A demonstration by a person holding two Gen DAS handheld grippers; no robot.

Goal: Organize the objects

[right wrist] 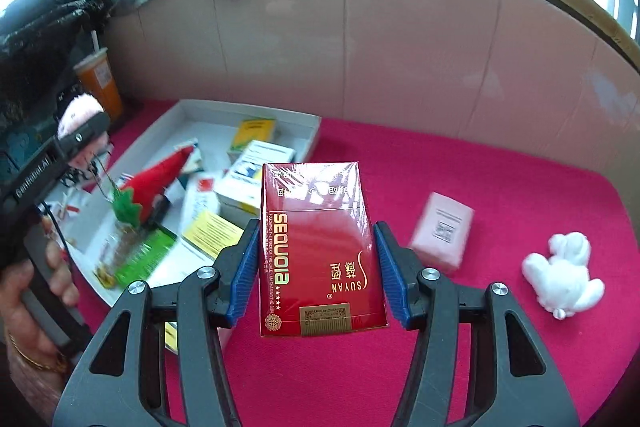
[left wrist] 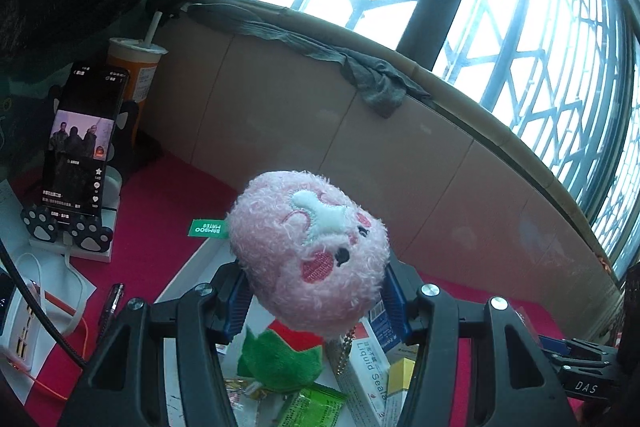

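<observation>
Pink fuzzy plush toy (left wrist: 310, 253) with an embroidered face is sitting clamped between the blue pads of the left gripper (left wrist: 314, 297), raised above the shallow white cardboard tray (right wrist: 308, 121) holding assorted boxes and packets. Red cellophane-wrapped cigarette pack (right wrist: 320, 251) is standing upright, pinched between the pads of the right gripper (right wrist: 316, 259), just right of that tray, over the magenta tablecloth (right wrist: 500, 187). Right of the tray are lying a pink tissue packet (right wrist: 442, 233) and a white plush animal (right wrist: 564, 273).

Tray (right wrist: 308, 131) at center-left of the right wrist frame, cartons and strawberry plush (right wrist: 160, 183) inside; tissue pack (right wrist: 442, 231) and bunny plush (right wrist: 564, 273) on surface (right wrist: 500, 187), lower right.
</observation>
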